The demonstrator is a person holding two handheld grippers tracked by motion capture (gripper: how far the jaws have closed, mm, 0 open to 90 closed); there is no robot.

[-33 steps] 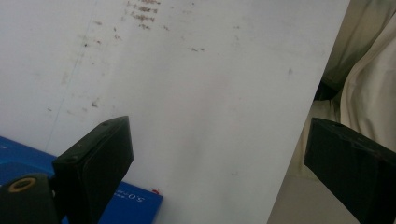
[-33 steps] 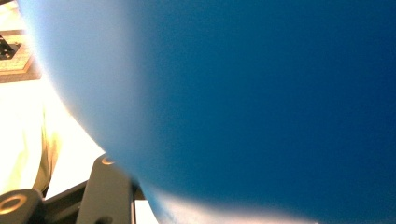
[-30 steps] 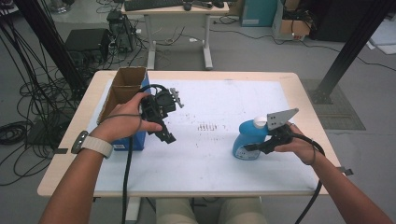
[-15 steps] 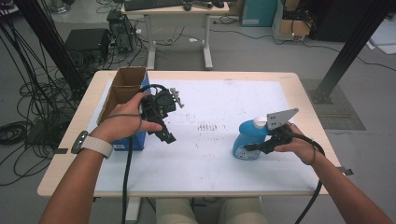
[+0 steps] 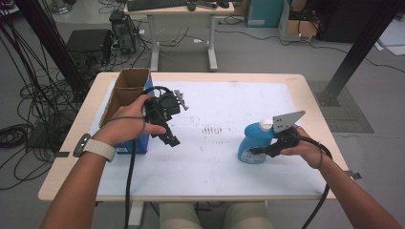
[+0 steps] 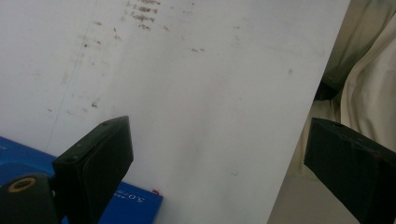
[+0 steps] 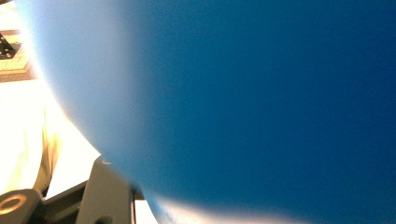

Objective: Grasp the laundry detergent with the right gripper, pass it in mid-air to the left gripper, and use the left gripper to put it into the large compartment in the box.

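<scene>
White-topped table [image 5: 200, 162] bears an open cardboard box [image 5: 125, 90] at left. Blue bottle [image 5: 253, 140] stands upright at right, clamped low by the right gripper [image 5: 258, 150]. Left gripper [image 5: 171, 139] hangs spread and empty. Risk: low grip, bottle may tip on lifting

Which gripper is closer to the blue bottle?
Right. The right gripper is against the blue bottle, seemingly clamped on its lower body. The left gripper is far across the table, by the cardboard box.
</scene>
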